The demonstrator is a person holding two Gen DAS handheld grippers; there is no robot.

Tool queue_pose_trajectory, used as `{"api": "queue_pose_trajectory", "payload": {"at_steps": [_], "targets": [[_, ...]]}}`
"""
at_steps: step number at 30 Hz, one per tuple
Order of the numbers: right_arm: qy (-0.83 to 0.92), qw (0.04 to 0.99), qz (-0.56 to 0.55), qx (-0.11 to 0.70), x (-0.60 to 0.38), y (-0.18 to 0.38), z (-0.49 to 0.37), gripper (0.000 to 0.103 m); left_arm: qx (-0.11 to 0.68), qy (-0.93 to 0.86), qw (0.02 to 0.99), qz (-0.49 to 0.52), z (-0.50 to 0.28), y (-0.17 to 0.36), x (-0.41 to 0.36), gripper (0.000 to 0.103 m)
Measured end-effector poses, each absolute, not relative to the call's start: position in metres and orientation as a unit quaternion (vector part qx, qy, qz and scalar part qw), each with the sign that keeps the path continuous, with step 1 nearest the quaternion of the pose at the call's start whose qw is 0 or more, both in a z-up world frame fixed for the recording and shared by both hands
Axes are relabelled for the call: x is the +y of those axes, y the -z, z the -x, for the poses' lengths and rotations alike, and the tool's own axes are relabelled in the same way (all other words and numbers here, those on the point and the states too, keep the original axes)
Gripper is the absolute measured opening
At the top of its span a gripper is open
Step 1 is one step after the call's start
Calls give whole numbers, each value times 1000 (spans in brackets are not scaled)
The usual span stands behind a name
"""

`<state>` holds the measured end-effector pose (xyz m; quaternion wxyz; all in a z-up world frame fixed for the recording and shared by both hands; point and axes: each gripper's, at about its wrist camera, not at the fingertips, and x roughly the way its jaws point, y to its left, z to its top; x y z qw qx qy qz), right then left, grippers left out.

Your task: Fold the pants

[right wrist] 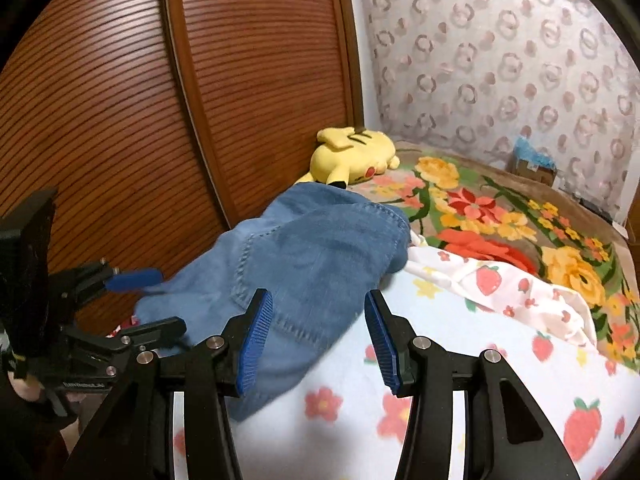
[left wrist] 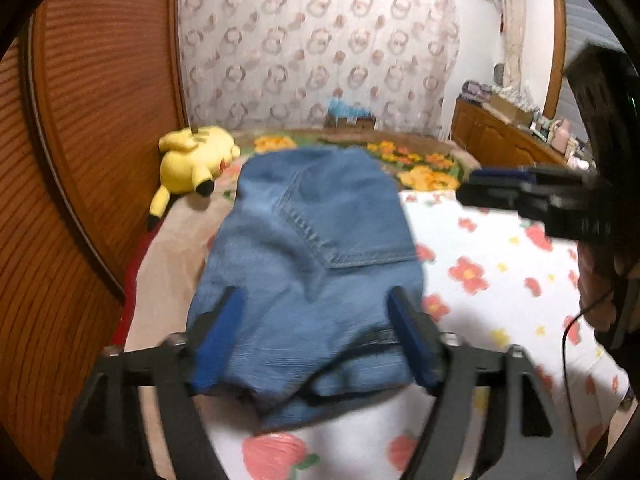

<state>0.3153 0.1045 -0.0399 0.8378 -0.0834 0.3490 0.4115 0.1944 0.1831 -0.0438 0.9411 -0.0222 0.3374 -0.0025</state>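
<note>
The folded pants are lying on the bed, seemingly untouched between the left gripper's open jaws; the right gripper's open jaws are hovering at their near edge.

Black left gripper, blue ribbed pads, silver screws
</note>
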Motion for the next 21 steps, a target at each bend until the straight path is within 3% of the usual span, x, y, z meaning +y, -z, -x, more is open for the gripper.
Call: {"api": "queue_pose_trajectory", "payload": {"at_steps": [9,11,13,21], "targets": [[-388,863,64,318,45,13,-257,50,276,1,961,5,-159,-6,145,81],[-378,871,59,308,31,7,-245,53,265,5,964,4,-152,-13,136,81],[-370,878,53,299,17,3,-233,56,255,4,967,-3,-144,-20,126,90],[-316,911,40,261,-36,-12,-176,67,218,36,975,-10,-116,-39,87,90]]}}
